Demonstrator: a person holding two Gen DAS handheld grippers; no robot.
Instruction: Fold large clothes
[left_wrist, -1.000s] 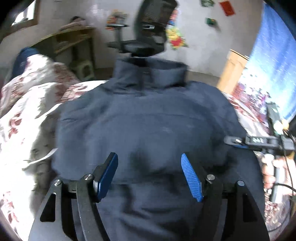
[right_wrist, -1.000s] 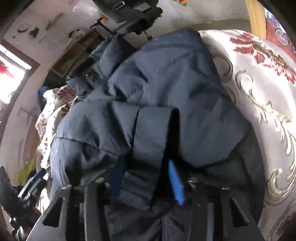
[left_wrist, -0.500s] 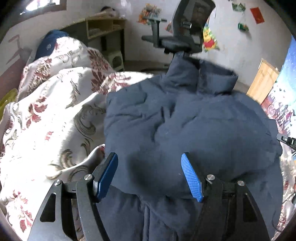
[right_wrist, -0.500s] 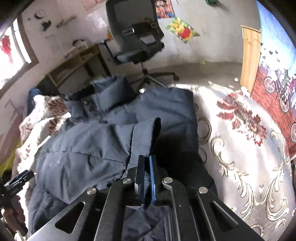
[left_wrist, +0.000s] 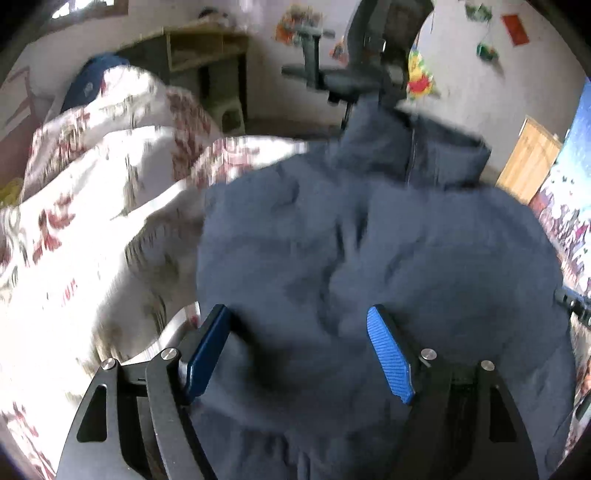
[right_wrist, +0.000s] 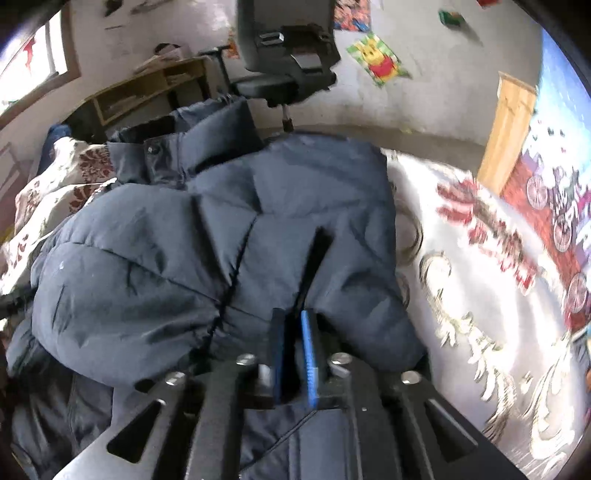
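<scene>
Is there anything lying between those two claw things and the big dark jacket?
Nothing visible. The left gripper hangs open right over the jacket. The right gripper's jaws, just opened slightly, stand at a fold with no cloth seen between them.

The jacket's hem runs off the bottom edge in both views. The bedspread is smeared by blur — its pattern barely reads. Whether cloth sits between the right gripper's jaws is perhaps undecidable.
</scene>
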